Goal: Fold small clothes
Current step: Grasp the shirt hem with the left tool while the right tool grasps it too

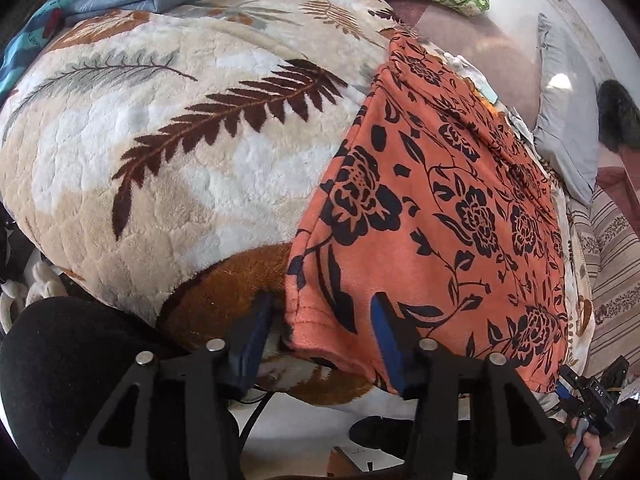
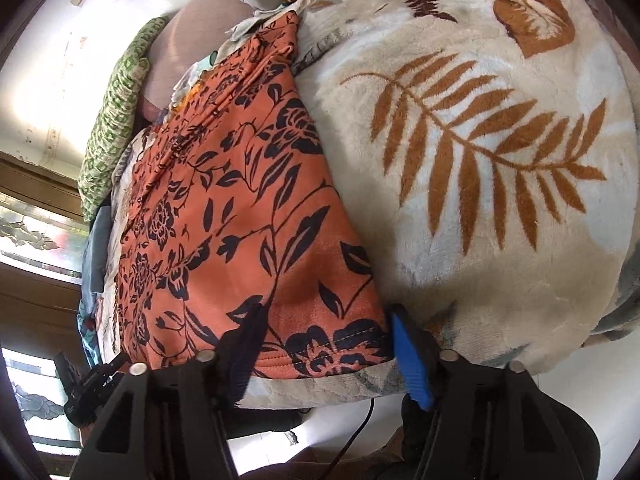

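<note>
both my grippers, left [image 1: 320, 336] and right [image 2: 326, 344], stand released, each straddling a near hem corner of the garment [image 1: 432, 216]. clench deep on hems, then lift evenly.

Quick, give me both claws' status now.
Left claw: open, straddling the near hem corner of the orange black-flowered garment.
Right claw: open, at the garment's other near corner.
</note>
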Action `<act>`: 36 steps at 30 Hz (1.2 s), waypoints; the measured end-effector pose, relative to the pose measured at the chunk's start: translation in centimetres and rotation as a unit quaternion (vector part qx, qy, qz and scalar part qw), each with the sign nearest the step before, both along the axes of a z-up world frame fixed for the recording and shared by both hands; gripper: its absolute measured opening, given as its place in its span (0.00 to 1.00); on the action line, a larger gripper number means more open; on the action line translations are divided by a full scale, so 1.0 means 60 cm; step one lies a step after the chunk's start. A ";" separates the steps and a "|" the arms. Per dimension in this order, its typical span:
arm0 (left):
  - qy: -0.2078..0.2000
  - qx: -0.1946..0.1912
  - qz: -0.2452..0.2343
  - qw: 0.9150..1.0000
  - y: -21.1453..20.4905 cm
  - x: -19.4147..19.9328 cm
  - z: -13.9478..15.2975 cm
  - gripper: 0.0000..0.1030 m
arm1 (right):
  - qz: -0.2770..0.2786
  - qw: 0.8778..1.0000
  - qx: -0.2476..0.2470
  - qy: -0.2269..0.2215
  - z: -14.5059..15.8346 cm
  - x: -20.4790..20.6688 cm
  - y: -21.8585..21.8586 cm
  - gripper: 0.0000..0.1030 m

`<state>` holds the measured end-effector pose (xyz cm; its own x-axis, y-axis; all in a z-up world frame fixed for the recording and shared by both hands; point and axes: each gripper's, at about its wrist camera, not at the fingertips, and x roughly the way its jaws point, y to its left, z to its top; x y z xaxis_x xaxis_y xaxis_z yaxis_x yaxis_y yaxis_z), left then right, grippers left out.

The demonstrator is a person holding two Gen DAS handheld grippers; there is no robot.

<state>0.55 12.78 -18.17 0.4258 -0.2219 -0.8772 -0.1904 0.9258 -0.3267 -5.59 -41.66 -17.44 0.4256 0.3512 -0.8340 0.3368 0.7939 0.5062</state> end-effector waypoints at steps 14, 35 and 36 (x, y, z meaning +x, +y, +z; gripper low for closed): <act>-0.004 0.029 -0.004 1.000 0.000 -0.003 0.003 0.07 | -0.014 0.999 0.051 0.001 -0.009 -0.008 -0.010 0.08; -0.079 -0.009 0.011 0.997 0.028 -0.029 0.112 0.07 | -0.076 0.968 0.209 -0.118 0.065 -0.048 -0.082 0.08; -0.071 -0.005 0.011 0.997 0.028 -0.026 0.103 0.07 | -0.078 0.968 0.209 -0.118 0.066 -0.049 -0.083 0.08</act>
<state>-1.04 14.44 -11.97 0.5507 -0.2197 -0.8053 -0.1608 0.9187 -0.3607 -8.52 -46.66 -13.51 0.6622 0.5522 -0.5065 0.2721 0.4525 0.8492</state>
